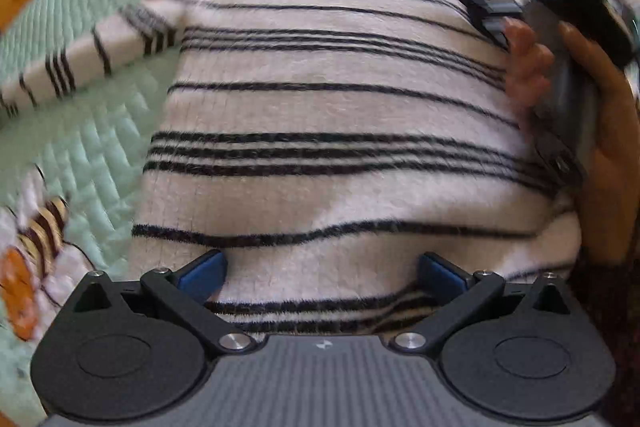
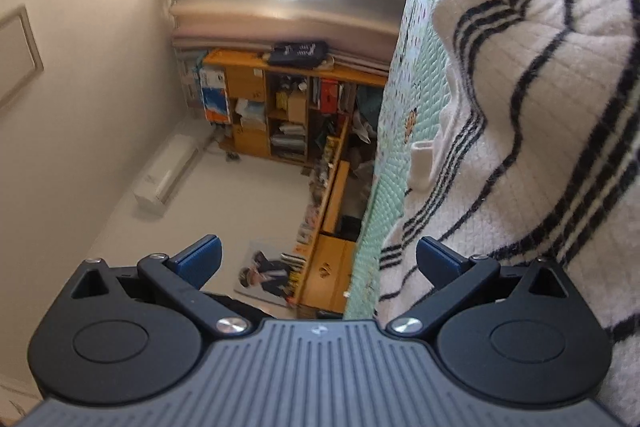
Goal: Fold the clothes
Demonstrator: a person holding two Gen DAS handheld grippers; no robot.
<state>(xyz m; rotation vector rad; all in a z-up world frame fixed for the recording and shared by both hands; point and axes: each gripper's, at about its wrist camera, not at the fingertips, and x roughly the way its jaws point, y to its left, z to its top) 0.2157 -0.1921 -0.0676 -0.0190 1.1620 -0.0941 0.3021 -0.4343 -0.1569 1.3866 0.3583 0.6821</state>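
Striped knit sweater: spread flat on mint quilted bed cover, one sleeve stretched sideways. Soft, fuzzy, light, likely limp and prone to sagging; best taken at hem corner or sleeve cuff. Left tongs: spread wide, poised over hem, pinching nothing. Right tongs: spread wide, empty, beside sweater edge.

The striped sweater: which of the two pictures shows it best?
The left wrist view. There the striped sweater lies spread across the green quilt, body and one sleeve visible. The right wrist view, rolled sideways, catches only a bunched part of it along the right edge.
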